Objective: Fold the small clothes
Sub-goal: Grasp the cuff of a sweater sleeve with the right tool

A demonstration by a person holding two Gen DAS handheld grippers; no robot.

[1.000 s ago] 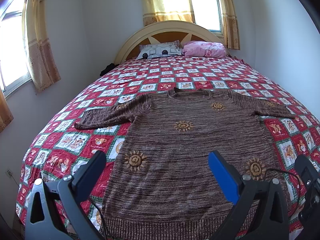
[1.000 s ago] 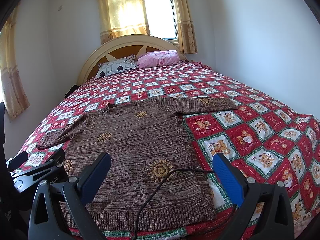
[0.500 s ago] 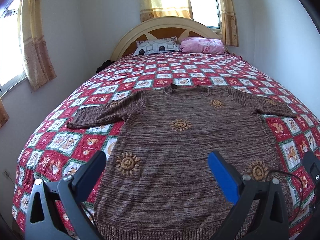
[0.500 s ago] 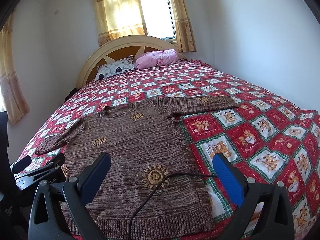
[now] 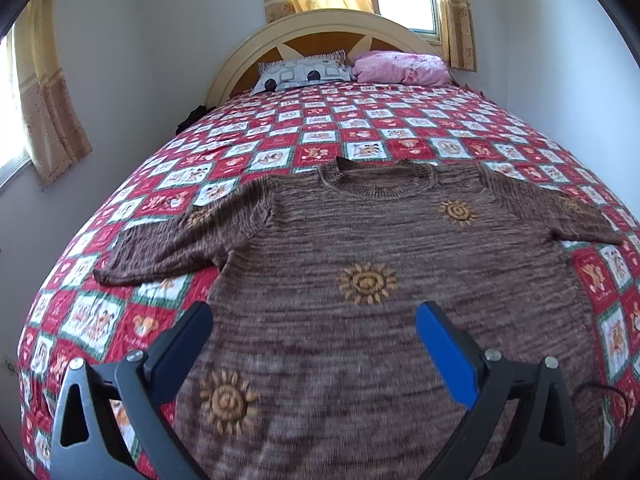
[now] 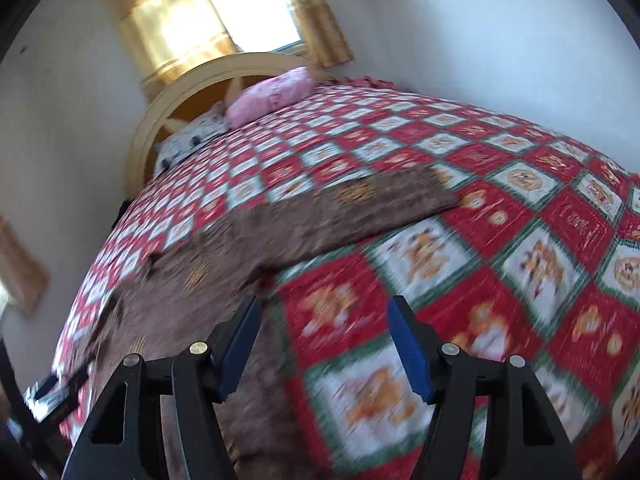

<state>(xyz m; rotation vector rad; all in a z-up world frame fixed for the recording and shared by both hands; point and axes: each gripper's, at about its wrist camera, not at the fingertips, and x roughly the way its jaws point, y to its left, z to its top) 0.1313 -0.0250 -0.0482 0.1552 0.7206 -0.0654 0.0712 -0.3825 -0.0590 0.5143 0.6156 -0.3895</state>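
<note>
From the left wrist, a brown knitted sweater [image 5: 360, 280] with sun designs is seen laid flat, face up, on a bed [image 5: 360, 128] covered in a red and white checked quilt. Both sleeves are spread outward and the collar points toward the headboard [image 5: 320, 28]. The left tongs [image 5: 312, 328] are held wide apart above the sweater's lower half, gripping nothing. Compared with a second ago, the sweater fills more of the view, so these tongs have been brought forward and lower.

From the right wrist, the picture is blurred by motion and tilted. The right tongs [image 6: 324, 340] are seen held apart and empty, at the sweater's right edge, with its right sleeve [image 6: 360, 208] ahead. The view has been swung toward that sleeve; contact with the cloth probably has not been made. No fold is yet visible, and a first fold of the right sleeve seems to be in preparation.
</note>
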